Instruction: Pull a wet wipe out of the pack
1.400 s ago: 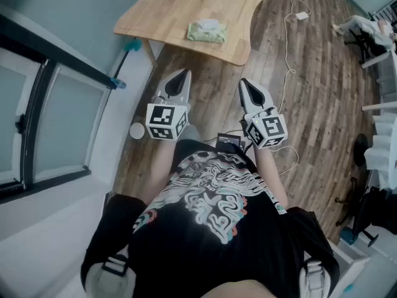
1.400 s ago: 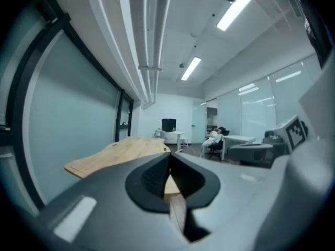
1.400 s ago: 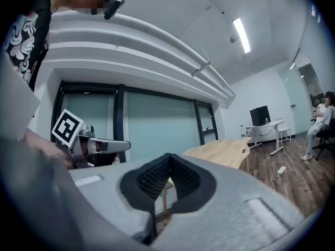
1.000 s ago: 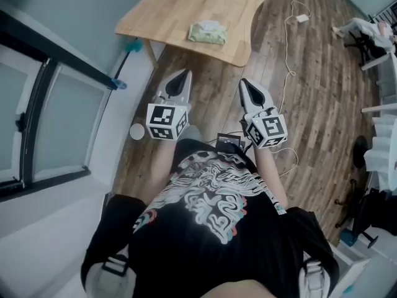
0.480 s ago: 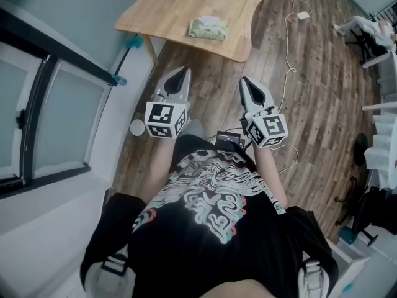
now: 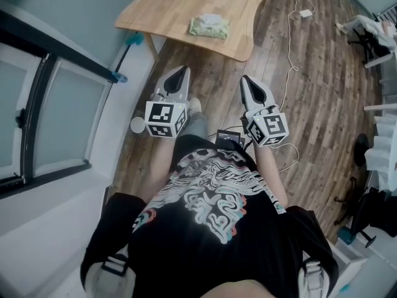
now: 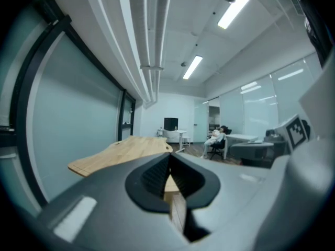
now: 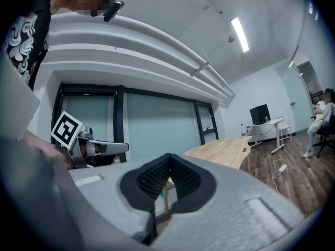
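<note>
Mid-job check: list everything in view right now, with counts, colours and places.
table: one, light wood, ahead of both grippers.
wet wipe pack: one, pale green, on the table near the edge facing the person.
cable adapter: one, white, on the plank floor right of the table.
round object: one, white, on the floor left of the left gripper; cannot tell what it is.
seated person: one, far right of the room.
left gripper: one, grey-white, jaws together, empty, short of the table.
right gripper: one, grey-white, jaws together, empty, short of the table.
</note>
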`<state>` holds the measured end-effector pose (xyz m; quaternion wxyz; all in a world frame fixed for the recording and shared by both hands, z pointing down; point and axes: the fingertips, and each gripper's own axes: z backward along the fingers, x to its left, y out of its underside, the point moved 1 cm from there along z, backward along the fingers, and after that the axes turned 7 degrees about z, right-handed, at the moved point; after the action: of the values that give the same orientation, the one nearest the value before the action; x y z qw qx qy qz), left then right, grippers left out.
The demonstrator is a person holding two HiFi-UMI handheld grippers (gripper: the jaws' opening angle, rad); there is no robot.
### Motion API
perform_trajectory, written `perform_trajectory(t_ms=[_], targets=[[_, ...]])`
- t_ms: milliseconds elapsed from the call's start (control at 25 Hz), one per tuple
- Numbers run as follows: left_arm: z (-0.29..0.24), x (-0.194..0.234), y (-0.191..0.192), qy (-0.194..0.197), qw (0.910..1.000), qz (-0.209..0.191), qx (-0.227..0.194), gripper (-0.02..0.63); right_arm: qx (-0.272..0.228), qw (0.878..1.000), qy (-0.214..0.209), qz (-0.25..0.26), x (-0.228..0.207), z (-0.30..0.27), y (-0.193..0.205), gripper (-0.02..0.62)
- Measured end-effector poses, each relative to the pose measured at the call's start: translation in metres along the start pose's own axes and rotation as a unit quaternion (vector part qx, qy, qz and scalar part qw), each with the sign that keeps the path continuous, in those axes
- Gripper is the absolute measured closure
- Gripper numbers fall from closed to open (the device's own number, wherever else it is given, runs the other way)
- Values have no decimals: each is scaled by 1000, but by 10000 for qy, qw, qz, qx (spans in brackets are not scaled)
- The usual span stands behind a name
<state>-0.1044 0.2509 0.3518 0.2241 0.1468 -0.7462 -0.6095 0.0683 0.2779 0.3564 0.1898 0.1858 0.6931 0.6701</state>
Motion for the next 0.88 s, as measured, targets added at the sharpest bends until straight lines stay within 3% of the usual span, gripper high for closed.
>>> perform_trajectory(t_ms=[440, 880], targets=[[-46, 31, -4, -110, 9999, 38, 47, 618, 73, 9999, -74, -57, -28, -48, 7, 597], [-127, 68, -10, -39, 9998, -54, 173, 618, 358, 9993, -61, -86, -70, -122, 24, 597]])
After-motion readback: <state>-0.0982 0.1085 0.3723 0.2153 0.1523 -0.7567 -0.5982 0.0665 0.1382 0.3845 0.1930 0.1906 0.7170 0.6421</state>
